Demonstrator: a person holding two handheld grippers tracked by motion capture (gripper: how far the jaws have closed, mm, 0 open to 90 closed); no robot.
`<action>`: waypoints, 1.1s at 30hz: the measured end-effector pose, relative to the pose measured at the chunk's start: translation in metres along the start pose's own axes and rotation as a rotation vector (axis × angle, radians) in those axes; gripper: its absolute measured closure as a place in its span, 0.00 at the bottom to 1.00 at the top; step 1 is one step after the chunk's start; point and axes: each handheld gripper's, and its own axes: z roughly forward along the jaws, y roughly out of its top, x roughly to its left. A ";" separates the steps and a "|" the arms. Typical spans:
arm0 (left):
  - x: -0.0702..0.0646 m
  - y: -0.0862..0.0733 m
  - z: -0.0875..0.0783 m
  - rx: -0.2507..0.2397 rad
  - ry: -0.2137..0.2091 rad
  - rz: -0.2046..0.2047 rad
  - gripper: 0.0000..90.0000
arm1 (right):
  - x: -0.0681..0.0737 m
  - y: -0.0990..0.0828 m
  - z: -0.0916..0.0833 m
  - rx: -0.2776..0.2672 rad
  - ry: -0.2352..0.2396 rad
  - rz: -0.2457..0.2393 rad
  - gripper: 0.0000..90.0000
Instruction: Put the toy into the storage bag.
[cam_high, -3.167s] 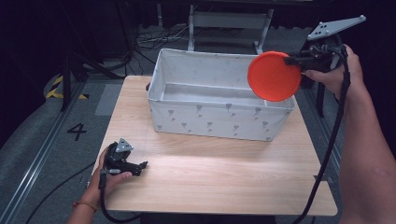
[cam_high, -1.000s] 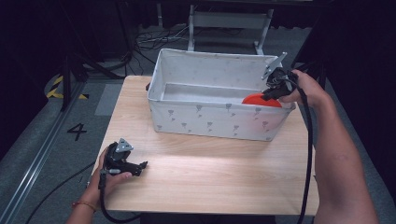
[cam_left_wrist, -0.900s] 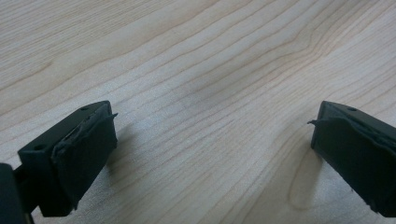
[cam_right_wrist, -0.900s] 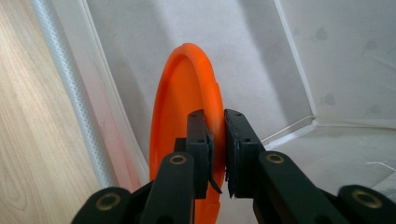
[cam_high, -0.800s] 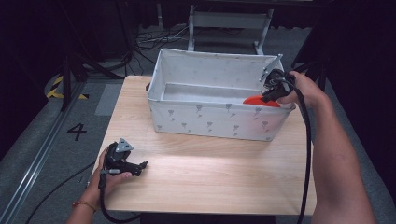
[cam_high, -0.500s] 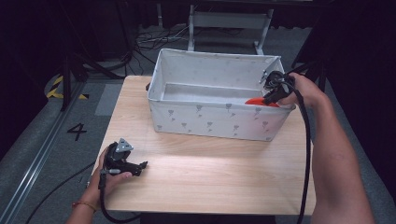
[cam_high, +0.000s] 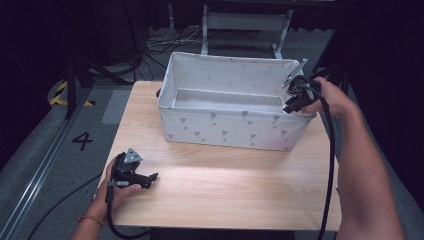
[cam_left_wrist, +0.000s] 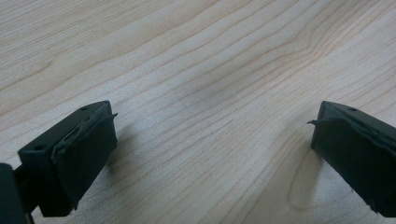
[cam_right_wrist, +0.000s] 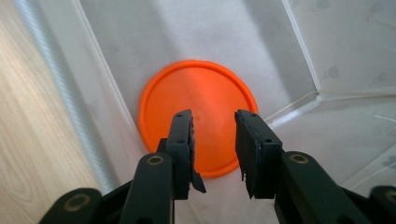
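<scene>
Orange disc (cam_right_wrist: 197, 116) lies flat on the floor of the white fabric bin (cam_high: 235, 132), at its 3 o'clock end. Right hand-held gripper (cam_right_wrist: 214, 140) hovers above it, jaws parted, empty; best lifted straight up, clear of the bin wall. Left hand-held gripper (cam_high: 134, 172) rests open on the tabletop (cam_high: 225, 185) at 7 o'clock.

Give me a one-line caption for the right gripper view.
Right gripper, jaws parted, poised above an orange disc lying on the floor of a white fabric bin.
</scene>
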 end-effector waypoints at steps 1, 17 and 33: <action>0.000 0.000 0.000 0.000 0.000 0.000 0.01 | 0.000 0.000 -0.001 -0.009 -0.004 0.001 0.73; 0.000 0.000 0.000 0.000 0.000 0.000 0.01 | 0.006 -0.010 -0.027 -0.222 -0.050 0.088 0.48; 0.000 0.000 0.000 0.001 -0.002 -0.004 0.01 | 0.023 -0.016 -0.043 -0.333 -0.187 0.170 0.25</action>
